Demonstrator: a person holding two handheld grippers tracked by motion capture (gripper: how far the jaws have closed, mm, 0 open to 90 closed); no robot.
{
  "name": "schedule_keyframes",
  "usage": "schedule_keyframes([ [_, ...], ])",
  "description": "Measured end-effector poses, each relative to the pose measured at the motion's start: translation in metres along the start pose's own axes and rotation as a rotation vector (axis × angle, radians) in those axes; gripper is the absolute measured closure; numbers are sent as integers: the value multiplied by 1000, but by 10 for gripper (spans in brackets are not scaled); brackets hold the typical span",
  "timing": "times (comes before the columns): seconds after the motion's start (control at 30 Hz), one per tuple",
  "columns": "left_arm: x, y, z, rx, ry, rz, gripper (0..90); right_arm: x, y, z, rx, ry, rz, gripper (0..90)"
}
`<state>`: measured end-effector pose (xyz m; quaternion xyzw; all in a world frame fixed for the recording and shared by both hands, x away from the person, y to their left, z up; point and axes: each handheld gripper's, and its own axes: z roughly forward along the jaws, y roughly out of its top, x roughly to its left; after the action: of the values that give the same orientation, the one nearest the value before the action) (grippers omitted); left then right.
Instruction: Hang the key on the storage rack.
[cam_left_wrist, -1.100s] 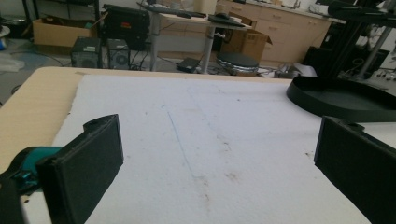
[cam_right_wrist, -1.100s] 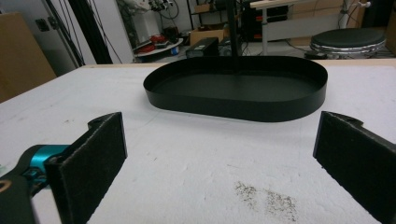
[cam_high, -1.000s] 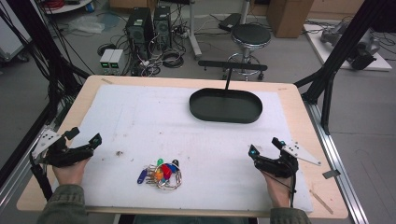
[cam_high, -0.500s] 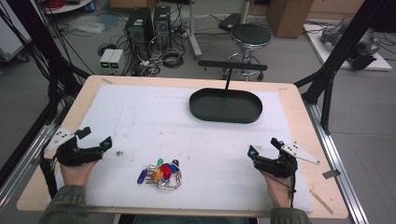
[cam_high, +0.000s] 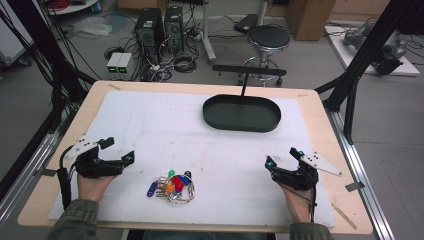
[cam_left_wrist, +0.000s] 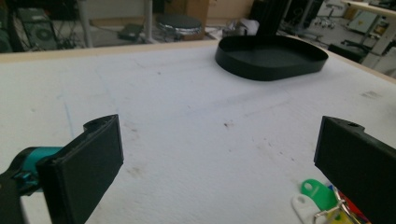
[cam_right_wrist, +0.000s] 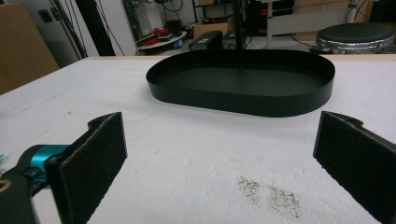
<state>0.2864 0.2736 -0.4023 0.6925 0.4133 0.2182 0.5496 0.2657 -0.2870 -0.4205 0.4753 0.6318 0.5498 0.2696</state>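
A bunch of keys with coloured tags (cam_high: 172, 186) lies on the white mat near the table's front edge. In the left gripper view its green and white tags (cam_left_wrist: 317, 199) sit at the lower right, beside the right jaw. My left gripper (cam_high: 119, 150) is open, low over the mat just left of the keys, with nothing between its jaws (cam_left_wrist: 219, 158). My right gripper (cam_high: 282, 157) is open too, at the front right, facing the black oval tray (cam_right_wrist: 243, 81). That tray (cam_high: 241, 112) stands empty at the back of the mat.
A thin wooden stick (cam_high: 345, 215) lies on the table's front right corner. Dark specks (cam_right_wrist: 268, 193) mark the mat in front of the right gripper. Black frame posts (cam_high: 357, 70) flank the table; a stool (cam_high: 269, 40) and computer boxes (cam_high: 160, 25) stand beyond it.
My left gripper has slid to the right across the mat, closer to the keys. The right gripper, keys and tray have stayed put.
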Motion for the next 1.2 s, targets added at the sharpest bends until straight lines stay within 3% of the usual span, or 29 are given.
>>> schedule_keyframes([
  [0.3, -13, -3, 17, 112, -56, 13, 18, 0, 0, 1, -1, -5, -8, 17],
  [0.57, -18, -3, 22, 153, -87, 21, 18, 0, 0, 1, 3, -3, -7, 17],
  [0.73, -28, -4, 29, 189, -116, 49, 20, 0, 0, 1, 2, -3, -8, 17],
  [1.0, -38, -5, 37, 225, -147, 61, 23, 1, 0, 1, 10, -1, -5, 17],
  [1.2, -50, -8, 46, 282, -170, 104, 43, 1, 0, 1, 10, -1, -5, 17],
])
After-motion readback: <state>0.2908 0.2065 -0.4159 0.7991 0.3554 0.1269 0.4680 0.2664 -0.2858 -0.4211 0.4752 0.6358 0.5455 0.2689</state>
